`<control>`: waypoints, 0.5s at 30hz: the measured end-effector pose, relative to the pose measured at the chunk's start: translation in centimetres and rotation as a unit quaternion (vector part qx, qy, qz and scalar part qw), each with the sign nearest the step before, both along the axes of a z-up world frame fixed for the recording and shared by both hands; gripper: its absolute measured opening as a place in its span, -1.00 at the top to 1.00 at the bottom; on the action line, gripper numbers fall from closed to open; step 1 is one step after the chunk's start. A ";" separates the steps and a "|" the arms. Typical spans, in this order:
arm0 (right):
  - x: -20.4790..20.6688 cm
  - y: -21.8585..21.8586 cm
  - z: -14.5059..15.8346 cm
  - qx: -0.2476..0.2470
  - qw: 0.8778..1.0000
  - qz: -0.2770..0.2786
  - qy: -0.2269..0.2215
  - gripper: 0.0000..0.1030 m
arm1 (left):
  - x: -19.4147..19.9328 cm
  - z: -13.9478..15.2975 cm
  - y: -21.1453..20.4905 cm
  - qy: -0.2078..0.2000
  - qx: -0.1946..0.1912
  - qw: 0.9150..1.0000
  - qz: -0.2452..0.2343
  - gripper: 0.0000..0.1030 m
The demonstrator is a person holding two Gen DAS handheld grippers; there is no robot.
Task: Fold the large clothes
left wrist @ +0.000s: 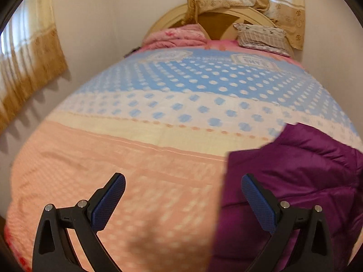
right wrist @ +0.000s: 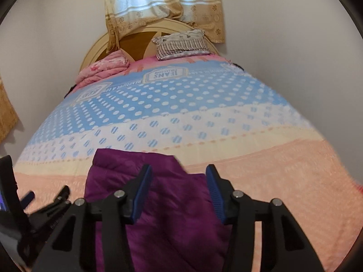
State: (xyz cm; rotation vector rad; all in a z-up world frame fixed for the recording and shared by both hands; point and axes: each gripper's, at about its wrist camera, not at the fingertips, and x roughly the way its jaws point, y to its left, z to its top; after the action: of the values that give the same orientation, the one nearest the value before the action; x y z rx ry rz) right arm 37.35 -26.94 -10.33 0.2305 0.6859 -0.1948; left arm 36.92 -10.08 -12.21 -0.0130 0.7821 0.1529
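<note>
Right now both claws are spread wide and hold nothing. The left claw [left wrist: 182, 192] hangs over the peach end of the bed cover, with the purple padded jacket [left wrist: 295, 181] just beside its right finger; the right claw [right wrist: 179, 181] hovers directly above that jacket [right wrist: 163, 204], which lies in a compact, already doubled-up heap near the foot of the bed. In the right wrist view the left claw shows as a blur at the lower left, so it is probably moving.

As I judge it, the risk lies in the fabric: it looks slick and puffy, so a shallow pinch could catch only the top layer and drag the fold open, or the padding could spring back and undo the stack. A grab from the left might also catch the bed cover [left wrist: 113, 158] along with the jacket edge.

Beyond the jacket the cover runs from peach through cream to dotted blue. At the head sit a pink quilt [right wrist: 104, 68], a striped pillow [right wrist: 181, 45] and a rounded headboard [right wrist: 136, 43], under a beige curtain [right wrist: 163, 2] on pale walls.
</note>
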 end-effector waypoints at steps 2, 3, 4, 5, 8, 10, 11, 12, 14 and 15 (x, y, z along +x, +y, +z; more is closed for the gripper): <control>0.1 -1.1 -2.9 0.006 1.000 -0.014 0.020 0.08 | 0.0 -0.8 -1.7 0.004 0.001 1.000 -0.017 -0.98; -0.2 -1.3 -3.7 0.004 0.999 -0.019 0.027 0.08 | -0.1 -1.2 -2.6 0.001 0.005 1.000 -0.028 -0.98; -0.7 -1.9 -4.6 0.002 0.999 -0.025 0.032 0.08 | -0.2 -1.6 -3.5 0.000 0.009 0.999 -0.039 -0.98; -1.4 -2.7 -5.5 0.006 0.999 -0.031 0.034 0.08 | -0.1 -2.0 -4.5 -0.001 0.014 0.999 -0.051 -0.98; -3.0 -4.5 -7.3 0.034 0.998 -0.043 0.024 0.07 | -0.4 -3.1 -6.9 -0.015 0.039 0.997 -0.067 -0.98; -3.2 -4.9 -7.9 0.034 0.998 -0.043 0.016 0.05 | -0.5 -3.6 -8.0 -0.027 0.064 0.995 -0.067 -0.98; -3.2 -5.0 -8.0 0.036 0.998 -0.043 0.015 0.04 | -0.5 -3.9 -8.3 -0.026 0.070 0.995 -0.066 -0.98; -3.1 -4.8 -7.9 0.036 0.998 -0.042 0.016 0.04 | -0.2 -4.2 -8.3 -0.025 0.067 0.995 -0.063 -0.98; -2.8 -4.8 -8.3 0.033 0.999 -0.040 0.017 0.02 | 0.5 -4.7 -7.9 -0.014 0.053 0.996 -0.064 -0.98; -2.7 -4.7 -8.5 0.031 0.999 -0.038 0.018 0.01 | 0.9 -5.0 -7.7 -0.007 0.046 0.997 -0.064 -0.98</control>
State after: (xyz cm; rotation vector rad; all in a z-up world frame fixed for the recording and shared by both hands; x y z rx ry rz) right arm 34.70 -31.60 -18.79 0.3139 0.7197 -0.2511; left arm 37.82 -17.78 -17.19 0.1220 0.7587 0.0668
